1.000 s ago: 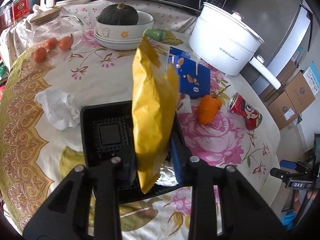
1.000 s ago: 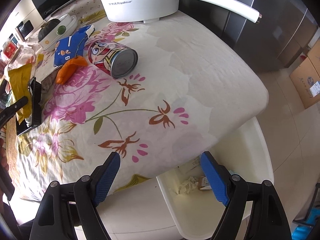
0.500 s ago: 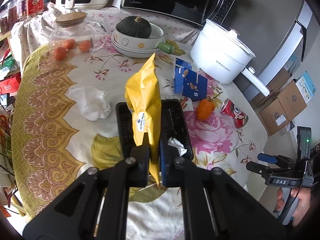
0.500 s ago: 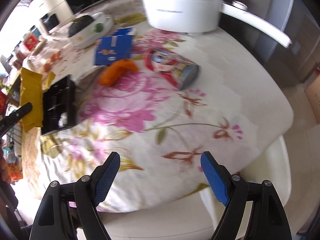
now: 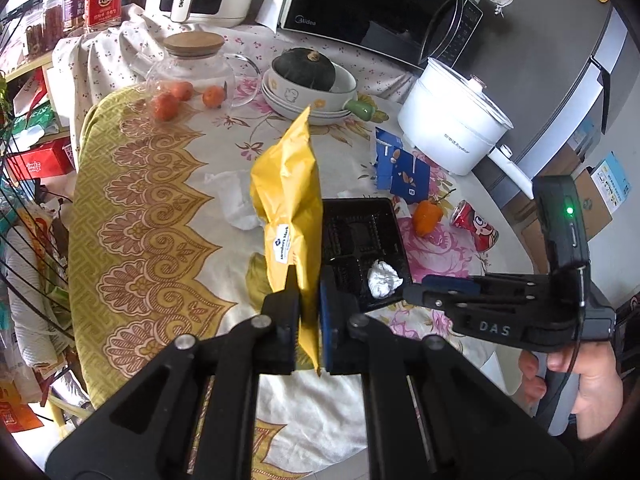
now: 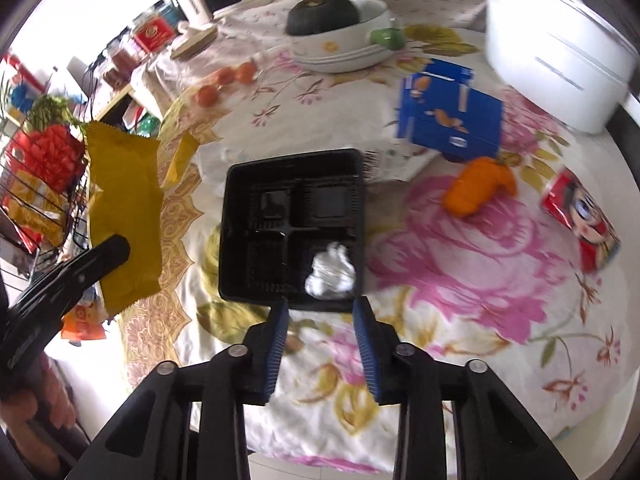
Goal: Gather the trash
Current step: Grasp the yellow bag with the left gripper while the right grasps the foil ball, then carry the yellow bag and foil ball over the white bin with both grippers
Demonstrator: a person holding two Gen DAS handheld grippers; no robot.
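Observation:
My left gripper (image 5: 309, 304) is shut on a yellow snack bag (image 5: 290, 208) and holds it upright above the table; the bag also shows in the right wrist view (image 6: 124, 216). A black plastic tray (image 6: 294, 224) lies on the floral tablecloth with a crumpled foil ball (image 6: 330, 276) in its near corner. My right gripper (image 6: 322, 320) is open, its blue pads just at the tray's near edge on either side of the foil ball. The tray (image 5: 360, 240) and foil ball (image 5: 383, 278) also show in the left wrist view.
A crumpled white tissue (image 5: 236, 200), a blue carton (image 6: 450, 120), an orange pepper (image 6: 478, 192) and a red can (image 6: 582, 228) lie on the table. A white pot (image 5: 452, 132), a bowl with a squash (image 5: 308, 84) and a glass jar (image 5: 192, 68) stand behind.
My left gripper has lifted the yellow bag up and back from the tray. My right gripper has swung from the table edge to the tray and its jaws have narrowed.

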